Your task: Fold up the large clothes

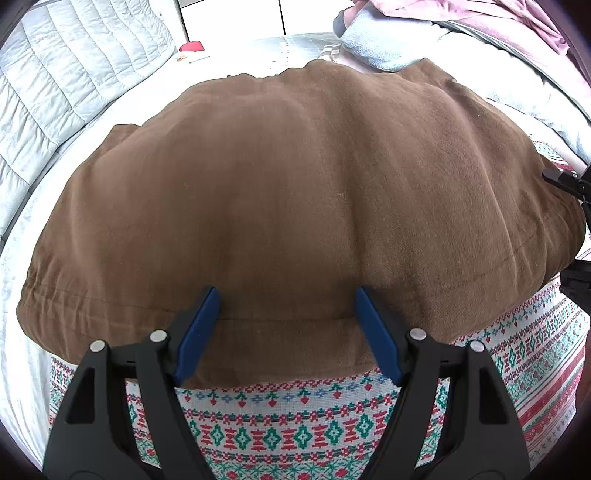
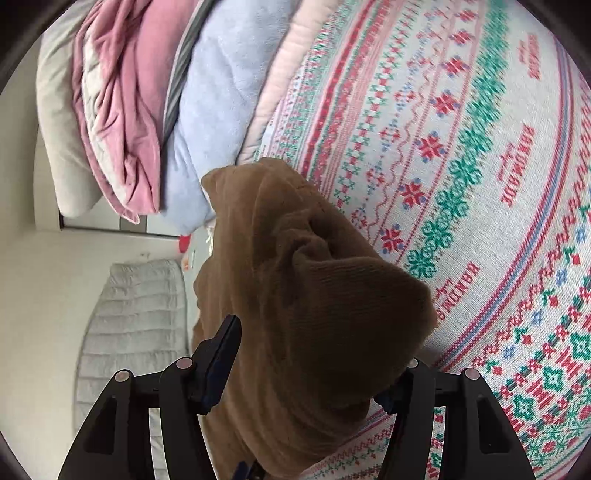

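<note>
A: Where is the garment?

B: The brown garment [image 1: 288,206] lies spread wide on the patterned cloth [image 1: 280,432], which is white with red and green knit-style bands. In the left wrist view it fills most of the frame, its hemmed near edge running across just ahead of the left gripper [image 1: 286,332].

A: And that gripper's claw?

B: Its jaws stand wide apart. The blue pads [image 1: 197,332] rest over the near hem, one on each side, with brown fabric showing between them. Nothing is pinched.

A: The right one?

B: In the right wrist view the right gripper [image 2: 314,369] has a bunched corner of the brown garment [image 2: 314,314] piled between its fingers. The left finger stands clear beside the fabric; the right finger is mostly hidden under the fold. The fingers look well apart, but I cannot tell whether they actually grip the cloth.

A: What else is around?

B: At the far right of the left wrist view lies a pile of bedding: a pale blue blanket [image 1: 384,40] and a pink blanket [image 1: 480,18]. The same stack shows at the upper left of the right wrist view. A grey quilted cover [image 1: 59,85] lies at far left, and a small red object [image 1: 191,46] sits far back, beyond the garment.
</note>
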### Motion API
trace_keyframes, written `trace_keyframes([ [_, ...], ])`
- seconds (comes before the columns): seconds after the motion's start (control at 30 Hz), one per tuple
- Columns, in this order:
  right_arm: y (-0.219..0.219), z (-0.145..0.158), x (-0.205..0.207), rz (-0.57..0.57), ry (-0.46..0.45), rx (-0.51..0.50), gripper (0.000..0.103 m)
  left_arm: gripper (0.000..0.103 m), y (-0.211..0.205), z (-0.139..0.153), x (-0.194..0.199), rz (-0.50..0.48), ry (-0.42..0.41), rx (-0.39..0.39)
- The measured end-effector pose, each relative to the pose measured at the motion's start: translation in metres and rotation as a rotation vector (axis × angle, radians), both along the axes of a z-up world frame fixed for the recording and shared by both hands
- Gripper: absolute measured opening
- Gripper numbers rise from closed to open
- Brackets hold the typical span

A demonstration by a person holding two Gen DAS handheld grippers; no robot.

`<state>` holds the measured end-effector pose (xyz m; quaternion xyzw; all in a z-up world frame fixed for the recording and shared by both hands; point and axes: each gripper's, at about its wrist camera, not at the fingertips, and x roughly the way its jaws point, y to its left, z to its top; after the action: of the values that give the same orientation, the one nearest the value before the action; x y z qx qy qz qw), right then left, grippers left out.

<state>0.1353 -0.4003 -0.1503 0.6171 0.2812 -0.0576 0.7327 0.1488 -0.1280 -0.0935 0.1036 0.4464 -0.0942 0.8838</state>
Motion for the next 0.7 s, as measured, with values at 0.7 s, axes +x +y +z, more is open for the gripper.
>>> trace_keyframes([
  [0.7, -0.002, 0.009, 0.023, 0.050, -0.001, -0.049, 0.045, 0.076, 0.004, 0.001, 0.001, -0.007, 0.013, -0.021],
])
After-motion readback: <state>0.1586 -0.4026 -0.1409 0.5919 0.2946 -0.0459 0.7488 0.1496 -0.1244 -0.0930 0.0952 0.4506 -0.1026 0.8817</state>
